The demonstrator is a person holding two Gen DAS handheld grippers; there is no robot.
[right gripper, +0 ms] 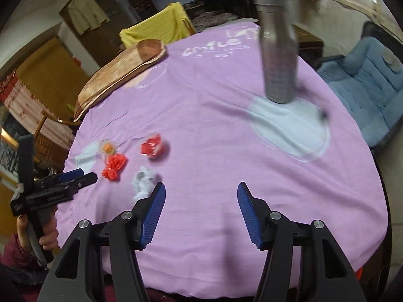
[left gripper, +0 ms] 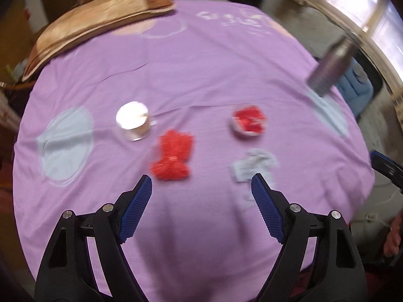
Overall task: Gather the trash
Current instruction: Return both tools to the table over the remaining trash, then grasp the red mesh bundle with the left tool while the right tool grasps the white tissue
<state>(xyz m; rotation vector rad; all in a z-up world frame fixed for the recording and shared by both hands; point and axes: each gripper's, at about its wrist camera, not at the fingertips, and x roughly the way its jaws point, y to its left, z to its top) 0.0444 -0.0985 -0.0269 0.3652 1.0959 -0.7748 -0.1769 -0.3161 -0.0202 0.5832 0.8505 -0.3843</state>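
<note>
**Hovering over the trash, nothing picked up yet**

Hovering low over the counter point(left gripper: 201, 75), the left gripper point(left gripper: 201, 183) is held with its blue pads wide apart and nothing between them, so no grab has been made. It's aimed into the gap between the red crumpled wrapper point(left gripper: 173, 159) and the pale crumpled paper point(left gripper: 254, 163), which lie just ahead of the fingertips. Probably that spread is kept so either scrap can be straddled from above.

The right gripper point(right gripper: 201, 196) is likewise held apart and empty, pointed at bare purple cloth, with the pale crumpled paper just beside its left pad. It looks parked rather than committed.

Further back, a red-and-white scrap point(left gripper: 249, 123) and a small clear cup point(left gripper: 133, 122) are sitting on the cloth, well apart from each other. Whether the cup counts as trash can't be told, since both views are blurred. A tall grey bottle point(right gripper: 278, 50) is standing upright near the far right edge, away from the litter. No bin is seen anywhere in view.
</note>
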